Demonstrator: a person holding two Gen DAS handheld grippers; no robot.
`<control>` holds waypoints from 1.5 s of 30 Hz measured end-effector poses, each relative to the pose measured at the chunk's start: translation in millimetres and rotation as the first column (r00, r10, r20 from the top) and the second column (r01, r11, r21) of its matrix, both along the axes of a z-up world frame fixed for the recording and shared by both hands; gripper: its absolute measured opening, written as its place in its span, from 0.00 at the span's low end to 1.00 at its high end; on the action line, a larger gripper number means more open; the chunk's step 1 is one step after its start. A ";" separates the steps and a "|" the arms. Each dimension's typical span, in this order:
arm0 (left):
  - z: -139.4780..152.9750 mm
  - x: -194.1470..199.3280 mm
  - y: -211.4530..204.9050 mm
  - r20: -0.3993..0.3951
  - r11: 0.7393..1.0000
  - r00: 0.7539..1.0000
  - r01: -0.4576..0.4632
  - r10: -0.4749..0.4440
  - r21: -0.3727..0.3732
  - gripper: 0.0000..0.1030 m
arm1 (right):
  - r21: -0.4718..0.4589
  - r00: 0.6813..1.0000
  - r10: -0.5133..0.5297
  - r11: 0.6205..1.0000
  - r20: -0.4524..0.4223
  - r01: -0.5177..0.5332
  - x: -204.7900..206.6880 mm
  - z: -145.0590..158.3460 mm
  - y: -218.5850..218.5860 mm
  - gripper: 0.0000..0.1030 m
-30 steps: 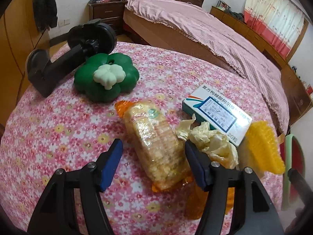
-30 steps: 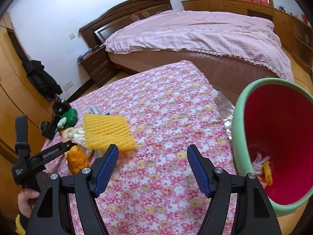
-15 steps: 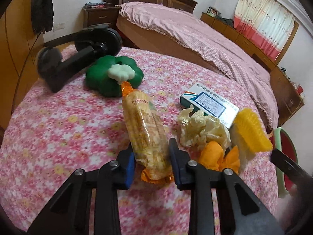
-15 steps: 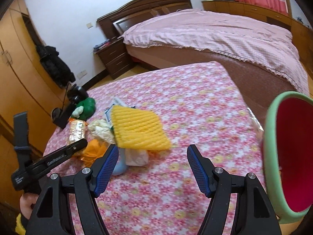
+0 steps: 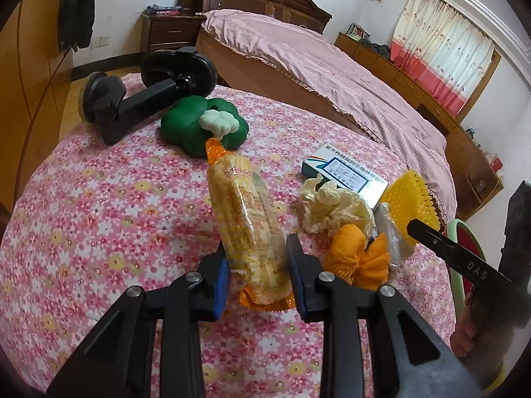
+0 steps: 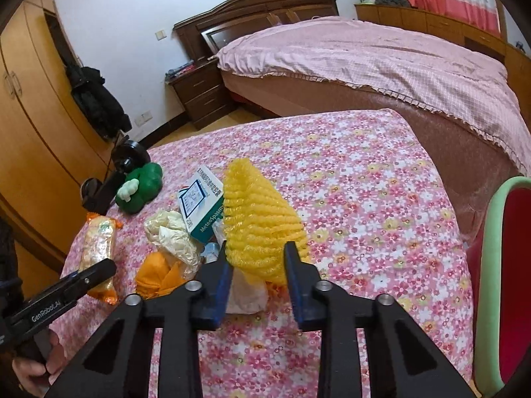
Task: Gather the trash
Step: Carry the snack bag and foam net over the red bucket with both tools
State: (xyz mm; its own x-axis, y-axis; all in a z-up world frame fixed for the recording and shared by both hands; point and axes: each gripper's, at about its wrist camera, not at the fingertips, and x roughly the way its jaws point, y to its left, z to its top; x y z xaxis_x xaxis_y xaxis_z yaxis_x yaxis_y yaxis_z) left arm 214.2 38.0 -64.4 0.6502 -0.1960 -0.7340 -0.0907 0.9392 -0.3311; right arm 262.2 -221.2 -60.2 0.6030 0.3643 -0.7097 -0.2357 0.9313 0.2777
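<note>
A: What has changed in the last second?

B: Both pairs of jaws have just been closing, each with trash between them. The left gripper had its jaws wide apart either side of the snack packet; now its pads clamp the packet's near end. The right gripper was spread above bare cloth a moment ago and has only just pinched the near edge of the yellow foam net.

A: So where does that leave the job?

B: I'd say two pieces are secured at once, ready to go to the bin, which stands off the table's edge at about three o'clock in the right wrist view. Neither piece looks lifted clear yet. Still lying on the flowered tablecloth are the crumpled paper, the orange wrapper and the medicine box.

A: How does the packet lie?

B: Its long axis runs away from the left gripper, the far crimped end pointing to roughly eleven o'clock, almost reaching the green flower toy. The grip is at the near end, so I'd expect the far end to droop.

A: And the net?

B: It tapers away from the right gripper towards eleven o'clock, its narrow tip over the box.
</note>
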 end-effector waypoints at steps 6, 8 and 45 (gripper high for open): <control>4.6 -17.4 3.5 0.020 1.000 1.000 0.000 0.000 -0.012 0.31 | 0.008 0.999 -0.049 0.999 0.024 0.049 -7.0 4.5 -7.2 0.12; 7.8 -23.1 3.7 0.028 1.000 1.000 0.000 0.000 -0.007 0.31 | 0.013 0.997 -0.064 0.998 0.037 0.064 -13.1 9.7 -9.9 0.12; 74.7 -115.8 -57.9 0.170 0.981 0.970 0.186 -0.175 -0.050 0.31 | 0.158 0.959 -0.249 0.961 0.135 0.227 -155.0 71.9 -78.1 0.11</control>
